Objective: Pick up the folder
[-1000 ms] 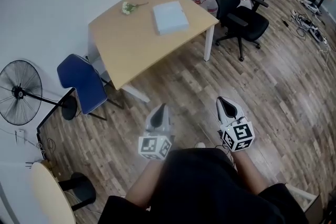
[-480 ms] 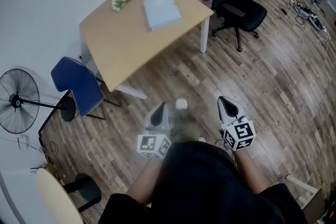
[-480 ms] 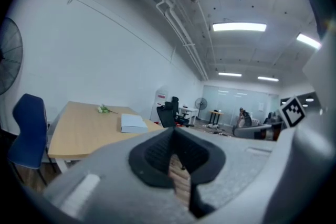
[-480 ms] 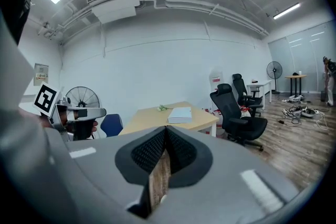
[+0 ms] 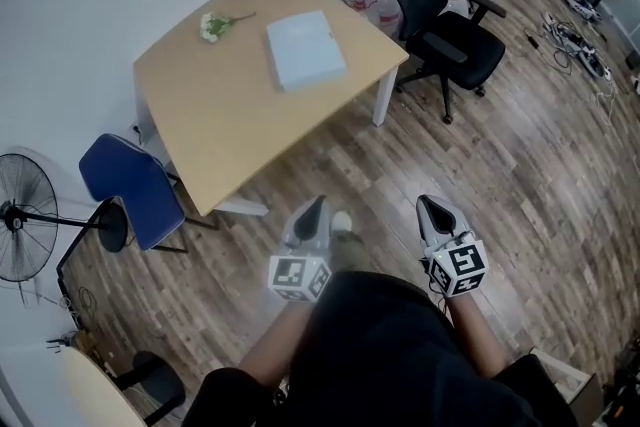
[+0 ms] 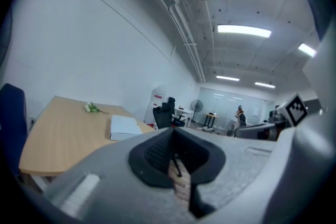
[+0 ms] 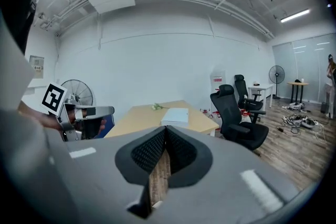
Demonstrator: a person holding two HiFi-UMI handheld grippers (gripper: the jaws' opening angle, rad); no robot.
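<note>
Early days here, honestly. Can see the folder (image 5: 305,50) lying flat on the wooden table (image 5: 215,125), upper middle of the head view, toward the table's right side. Got a little sprig of flowers (image 5: 212,25) just up and left of it. Nothing on top of it, nothing touching it apart from the tabletop.

Holding the left gripper (image 5: 313,210) and right gripper (image 5: 432,207) low in the frame, bottom centre, over bare wood floor (image 5: 480,145) and well apart from the table. Reading both sets of jaws as closed right up: pads pressed together in each gripper view, only a sliver of floor showing below them, nothing caught between. Pointing roughly toward the table, going by the folder showing up small in the middle distance above the jaws in both gripper views.

So, for progress: basically zero of the actual pickup done. No contact, no grip, folder untouched. Left to do, at a guess: close the gap to the table, open the jaws, work one pad under an edge of that thin flat thing, pinch, and lift.

Might want to watch the black office chair (image 5: 440,35) at the right of the table and the blue chair (image 5: 125,180) at the left while getting in close. Could be fiddly getting under a flat folder on a smooth top, too.
</note>
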